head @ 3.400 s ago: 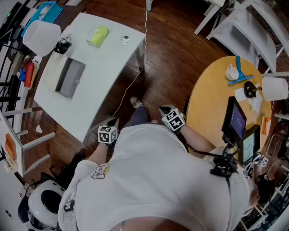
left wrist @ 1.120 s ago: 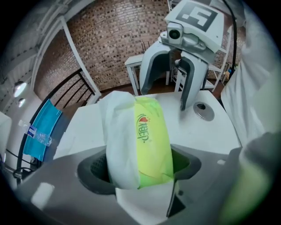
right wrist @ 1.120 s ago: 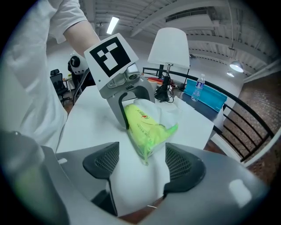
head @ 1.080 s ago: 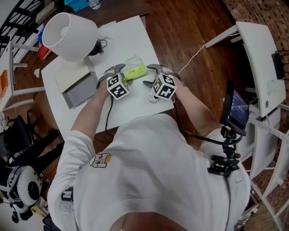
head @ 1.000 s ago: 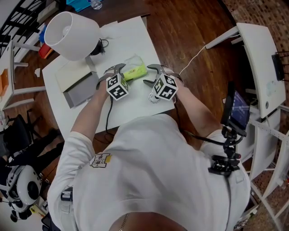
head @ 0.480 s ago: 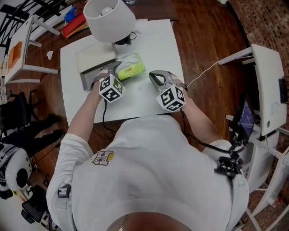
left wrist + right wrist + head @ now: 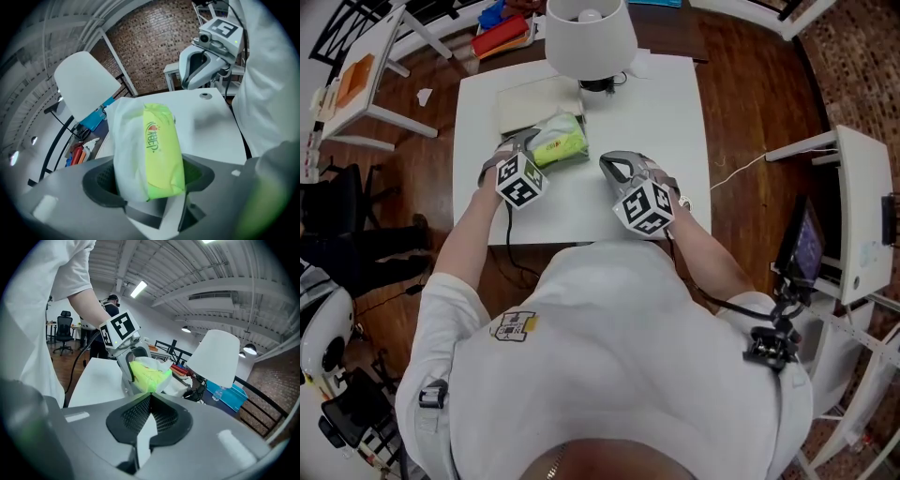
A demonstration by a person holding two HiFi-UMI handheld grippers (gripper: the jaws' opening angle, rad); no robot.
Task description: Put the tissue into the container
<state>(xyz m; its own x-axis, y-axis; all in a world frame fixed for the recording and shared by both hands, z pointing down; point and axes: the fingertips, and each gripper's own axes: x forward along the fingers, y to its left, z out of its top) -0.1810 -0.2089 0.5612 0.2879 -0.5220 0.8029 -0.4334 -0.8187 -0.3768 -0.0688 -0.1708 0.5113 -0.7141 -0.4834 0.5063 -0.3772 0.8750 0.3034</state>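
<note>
A green and white tissue pack [image 7: 558,141] sits between the jaws of my left gripper [image 7: 525,145], just in front of the flat grey-white container [image 7: 520,98] on the white table [image 7: 628,103]. In the left gripper view the pack [image 7: 159,150] fills the gap and both pads press on it. My right gripper [image 7: 609,164] hovers over the table to the pack's right, shut and empty. In the right gripper view its jaws [image 7: 149,404] meet, and the left gripper [image 7: 124,357] shows ahead with the pack [image 7: 147,373].
A white lamp [image 7: 589,33] stands at the table's far edge, behind the container. A small round object [image 7: 684,201] lies near the table's right front corner. Chairs and shelves stand on the wooden floor to the left, and a white desk [image 7: 862,216] to the right.
The right gripper's jaws have gone from open to shut, with nothing between them. The left gripper and the pack now sit closer to the container. The head view has swung over the table.
</note>
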